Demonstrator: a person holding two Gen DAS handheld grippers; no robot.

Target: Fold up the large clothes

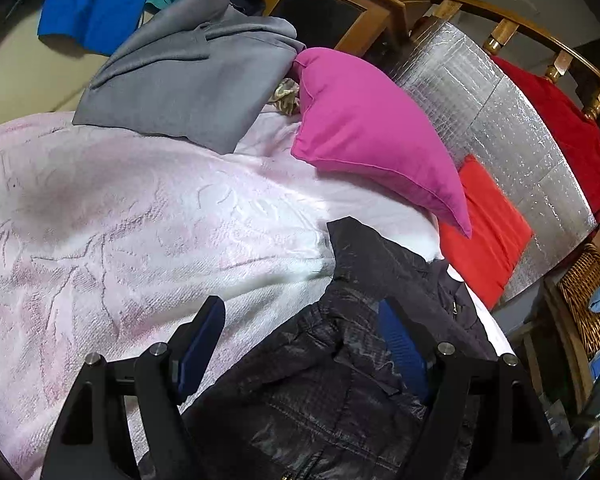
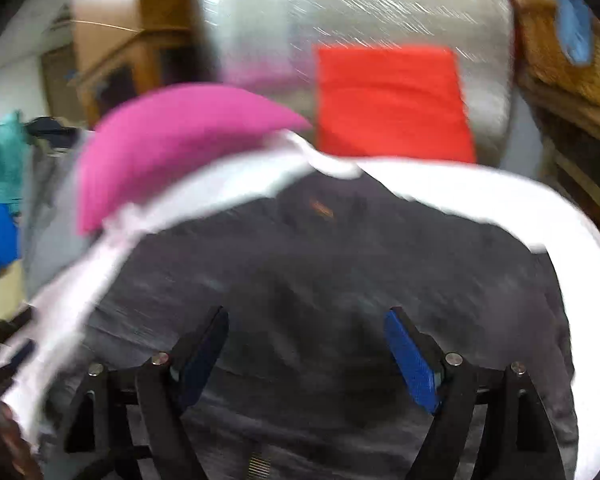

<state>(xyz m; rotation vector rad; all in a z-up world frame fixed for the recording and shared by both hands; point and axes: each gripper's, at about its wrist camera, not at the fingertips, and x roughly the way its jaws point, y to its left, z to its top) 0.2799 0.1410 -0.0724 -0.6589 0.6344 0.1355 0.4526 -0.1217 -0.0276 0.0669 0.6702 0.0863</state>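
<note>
A black, shiny quilted jacket (image 1: pixel 340 380) lies on a pale pink textured blanket (image 1: pixel 120 220) spread over a bed. My left gripper (image 1: pixel 300 304) hovers over the jacket's left edge with its blue pads wide apart; one finger is above the blanket, the other above the jacket, and neither presses on the cloth. The right wrist view is blurred by motion. There the jacket (image 2: pixel 320 248) fills the lower middle, and my right gripper (image 2: pixel 308 314) stands open above it with nothing held.
A magenta pillow (image 1: pixel 372 136) and an orange-red cushion (image 1: pixel 488 232) lean on a silver foil headboard (image 1: pixel 500 112). A folded grey garment (image 1: pixel 192 76) lies at the far side, with blue clothing (image 1: pixel 92 4) behind it. A wicker basket (image 1: pixel 588 300) stands beside the bed on the right.
</note>
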